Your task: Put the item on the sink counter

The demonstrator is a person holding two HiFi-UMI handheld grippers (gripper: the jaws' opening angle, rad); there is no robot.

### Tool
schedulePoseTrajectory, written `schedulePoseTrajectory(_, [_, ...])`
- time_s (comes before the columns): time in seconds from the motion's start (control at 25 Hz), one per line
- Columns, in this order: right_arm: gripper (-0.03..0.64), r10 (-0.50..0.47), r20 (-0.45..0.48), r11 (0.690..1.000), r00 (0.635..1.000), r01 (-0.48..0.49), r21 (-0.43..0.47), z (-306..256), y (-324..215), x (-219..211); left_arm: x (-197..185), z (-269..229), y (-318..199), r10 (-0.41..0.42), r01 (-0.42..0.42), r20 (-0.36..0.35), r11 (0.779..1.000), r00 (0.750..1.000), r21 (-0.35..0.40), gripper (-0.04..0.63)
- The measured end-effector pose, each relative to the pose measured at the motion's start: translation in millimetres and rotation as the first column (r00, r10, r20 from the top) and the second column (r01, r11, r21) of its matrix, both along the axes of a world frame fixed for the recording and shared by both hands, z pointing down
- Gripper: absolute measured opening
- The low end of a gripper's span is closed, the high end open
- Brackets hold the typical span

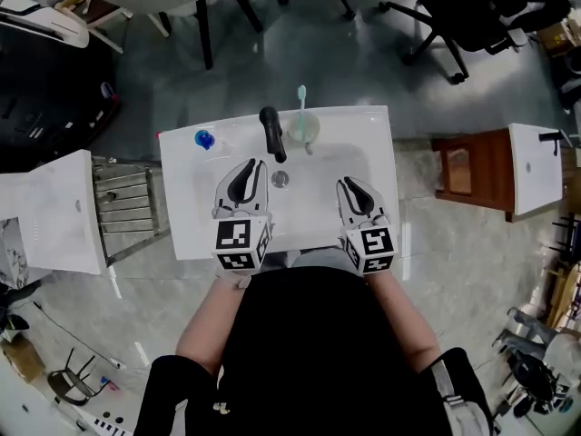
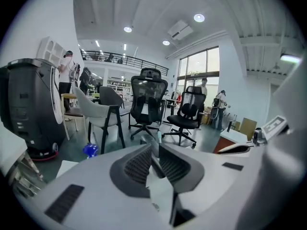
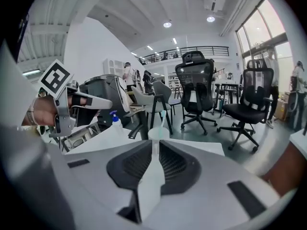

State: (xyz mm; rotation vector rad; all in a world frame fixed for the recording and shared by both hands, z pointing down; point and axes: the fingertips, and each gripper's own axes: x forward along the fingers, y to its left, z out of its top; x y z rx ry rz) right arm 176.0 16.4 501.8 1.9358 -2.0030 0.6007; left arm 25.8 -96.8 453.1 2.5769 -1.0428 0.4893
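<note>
Head view: the person is standing at a white sink [image 1: 368,127], holding both grippers low over its front half. The left gripper [image 1: 251,163] is hovering just left of the drain [image 1: 280,179] and the right gripper [image 1: 346,183] is hovering over the right side of the basin [image 1: 313,198]. They're sitting well apart, jaws pointing toward the faucet [image 1: 271,133].

Left gripper view: the left gripper [image 2: 154,146] is showing its pads drawn together at the tips, nothing between them, so closed and empty. Only the blue top of the bottle [image 2: 90,150] is showing past the jaws.

Right gripper view: the right gripper [image 3: 154,145] is also sitting closed with only a thin slit between the pads, carrying nothing. It's looking straight at the cup [image 3: 158,133], with the faucet [image 3: 138,131] and bottle [image 3: 115,120] to the left and the left gripper [image 3: 57,99] at the far left.

Items: the cup [image 1: 303,130] is standing upright on the back ledge just right of the faucet, with a toothbrush [image 1: 301,94] sticking out of it. The bottle [image 1: 204,139] is standing on the back left corner of the ledge. Neither gripper is touching either one. Can't tell which of the two is the task's item; both are resting on the sink counter.

Around it: chairs [image 1: 472,12] are standing beyond the sink, a rack [image 1: 127,209] on the left and a wooden stand [image 1: 472,169] on the right.
</note>
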Motion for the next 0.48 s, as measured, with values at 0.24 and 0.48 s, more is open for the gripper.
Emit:
schedulePoseTrajectory(0.24, [0.060,-0.091,-0.009,0.996,0.996,0.091,0.022,-9.2,-27.0,-42.4,-65.6,-2.2,-5.9,-0.105,0.105,-0.010,0.994,0.994,0.004,0.052])
schedulePoseTrajectory(0.48, [0.057,-0.188,-0.009,0.981,0.982,0.188,0.046,-21.0,-48.8,-81.5,-117.9,0.6,-4.5,-0.179,0.179,-0.025,0.984,0.984,0.003,0.038])
